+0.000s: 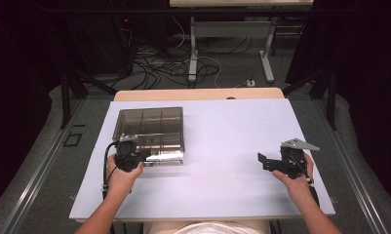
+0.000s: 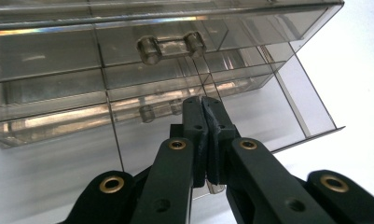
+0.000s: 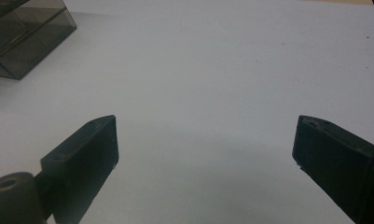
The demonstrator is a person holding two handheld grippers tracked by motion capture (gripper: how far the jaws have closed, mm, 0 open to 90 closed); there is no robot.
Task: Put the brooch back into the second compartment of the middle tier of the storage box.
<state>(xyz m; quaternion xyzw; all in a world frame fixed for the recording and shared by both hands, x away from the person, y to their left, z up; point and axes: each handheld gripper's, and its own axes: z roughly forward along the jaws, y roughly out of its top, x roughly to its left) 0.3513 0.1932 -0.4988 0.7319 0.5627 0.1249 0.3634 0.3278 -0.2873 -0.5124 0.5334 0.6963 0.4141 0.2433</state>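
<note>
Landmark: we take the smoky clear plastic organizer box [image 1: 151, 127] as our reference; it lies flat on the white counter [image 1: 232, 146], in the counter's far-left part as seen in the high view.

Box: we see a translucent grey case split by thin walls into several compartments, with a lid of the same plastic. In the left gripper view a small clear handle [image 2: 171, 46] sits on its near face, and the lid's near edge appears to stand a little off the body; how far it is raised we cannot tell.

Left tongs [image 2: 204, 109]: we see their black jaws pressed together at the box's near edge, with a thin clear piece of the box between the pads, so we read them as clamped on the box. In the high view the left tongs [image 1: 145, 155] sit at the box's near-left corner, touching it, with our left hand [image 1: 121, 175] just behind, on the side away from the box.

Right tongs [image 3: 205, 140]: we see the jaws spread wide with bare counter between them and nothing in their grasp. In the high view they [image 1: 262, 160] are well apart from the box, off to its right and slightly nearer to us, pointing back toward it, held by our right hand [image 1: 296, 181].

Box from the right tongs: one corner of the box shows at the upper left of the right gripper view, far from the jaws.
</note>
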